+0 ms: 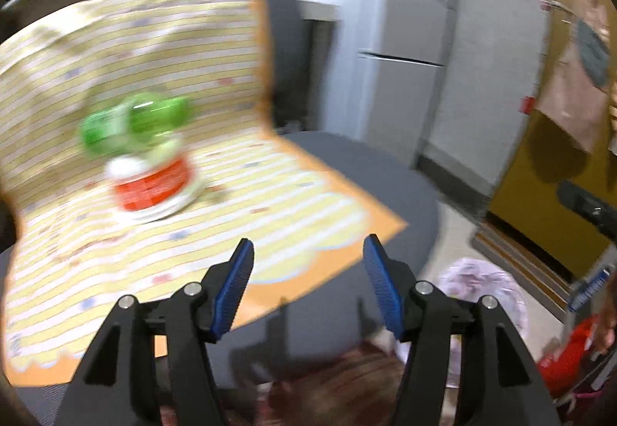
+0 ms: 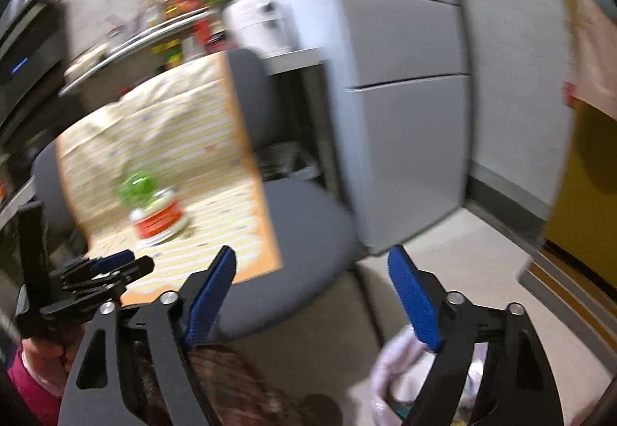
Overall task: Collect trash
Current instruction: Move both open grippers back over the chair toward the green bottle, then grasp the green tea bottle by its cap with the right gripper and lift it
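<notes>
Grey office chair (image 1: 347,171), striped yellow cloth (image 1: 162,52), grey refrigerator (image 2: 405,79)

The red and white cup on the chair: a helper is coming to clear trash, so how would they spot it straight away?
Find the grey office chair draped with a yellow striped cloth. On the cloth over the seat lies the red and white cup, tipped over, right against a green plastic bottle. Its red band and white rim set it apart from the all-green bottle.

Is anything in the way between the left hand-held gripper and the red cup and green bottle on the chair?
Nothing visible. The left hand-held gripper is open and empty; only bare striped cloth lies between it and the red cup with the green bottle behind.
</notes>
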{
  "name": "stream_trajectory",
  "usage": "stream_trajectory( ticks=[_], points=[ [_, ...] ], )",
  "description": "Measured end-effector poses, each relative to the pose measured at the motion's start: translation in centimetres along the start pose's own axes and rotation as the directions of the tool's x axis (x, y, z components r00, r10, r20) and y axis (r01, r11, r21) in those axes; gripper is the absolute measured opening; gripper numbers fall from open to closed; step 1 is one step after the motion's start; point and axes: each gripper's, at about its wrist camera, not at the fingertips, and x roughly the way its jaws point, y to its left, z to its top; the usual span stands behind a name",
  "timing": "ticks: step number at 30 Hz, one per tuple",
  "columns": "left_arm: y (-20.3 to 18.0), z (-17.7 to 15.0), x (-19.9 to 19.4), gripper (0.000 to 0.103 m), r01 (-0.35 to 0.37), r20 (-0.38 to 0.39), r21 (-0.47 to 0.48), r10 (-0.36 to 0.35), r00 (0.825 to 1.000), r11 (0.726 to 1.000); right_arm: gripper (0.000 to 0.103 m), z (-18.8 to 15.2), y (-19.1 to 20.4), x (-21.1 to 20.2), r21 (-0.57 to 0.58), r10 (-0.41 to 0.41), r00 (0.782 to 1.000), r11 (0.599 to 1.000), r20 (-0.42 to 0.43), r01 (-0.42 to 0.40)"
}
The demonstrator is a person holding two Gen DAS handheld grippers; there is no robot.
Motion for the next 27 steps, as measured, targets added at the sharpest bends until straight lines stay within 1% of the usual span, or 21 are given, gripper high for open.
stream_trajectory(
  ticks=[2,4,6,7,9,10,13,14,18,22,26,27],
  points=[
    [2.8,-0.2,-0.6,0.058,-0.041,-0.002,-0.054,0.041,0.999,0.998,0.070,0.7,2.7,1.4,-0.052,0.062,0.998,0.997,-0.020,-0.063],
    [5.8,-0.4,-1.3,0.058,-0.099,-0.002,-0.111,0.099,0.995,0.989,0.066,1.4,4.9,2.8,-0.099,0.118,0.992,0.988,-0.038,-0.121],
    [7.8,-0.4,-1.9,0.058,-0.138,0.001,-0.139,0.140,0.990,0.981,0.064,2.4,7.5,4.7,-0.139,0.180,0.982,0.972,-0.063,-0.187],
    [9.4,-0.4,-2.3,0.058,-0.179,-0.001,-0.159,0.181,0.983,0.971,0.064,2.9,8.5,5.6,-0.155,0.200,0.977,0.965,-0.076,-0.209],
    [11.4,-0.4,-2.9,0.058,-0.221,-0.003,-0.185,0.224,0.975,0.958,0.064,3.6,10.8,7.5,-0.185,0.241,0.966,0.949,-0.098,-0.256],
    [12.7,-0.5,-3.2,0.058,-0.251,-0.007,-0.202,0.255,0.967,0.947,0.064,3.8,11.6,8.2,-0.195,0.252,0.962,0.943,-0.105,-0.268],
    [15.6,-0.5,-3.9,0.058,-0.309,-0.025,-0.240,0.313,0.950,0.920,0.065,5.1,14.6,11.3,-0.234,0.291,0.949,0.921,-0.121,-0.313],
    [16.4,-0.6,-4.0,0.058,-0.322,-0.032,-0.249,0.325,0.945,0.913,0.065,5.4,15.2,12.2,-0.245,0.292,0.949,0.917,-0.122,-0.314],
    [18.9,-0.3,-3.8,0.058,-0.342,-0.051,-0.279,0.342,0.938,0.897,0.069,6.8,17.9,16.2,-0.296,0.309,0.941,0.893,-0.141,-0.338],
    [19.8,0.3,-2.9,0.058,-0.333,-0.051,-0.289,0.333,0.942,0.897,0.069,7.7,19.7,20.6,-0.309,0.328,0.925,0.874,-0.192,-0.375],
    [20.2,0.5,-2.2,0.058,-0.317,-0.052,-0.300,0.316,0.947,0.900,0.068,7.8,20.9,23.5,-0.349,0.318,0.922,0.857,-0.222,-0.380],
    [20.3,0.4,-2.0,0.058,-0.315,-0.053,-0.299,0.314,0.948,0.900,0.066,7.7,21.1,23.9,-0.355,0.316,0.920,0.853,-0.232,-0.382]
  ],
)
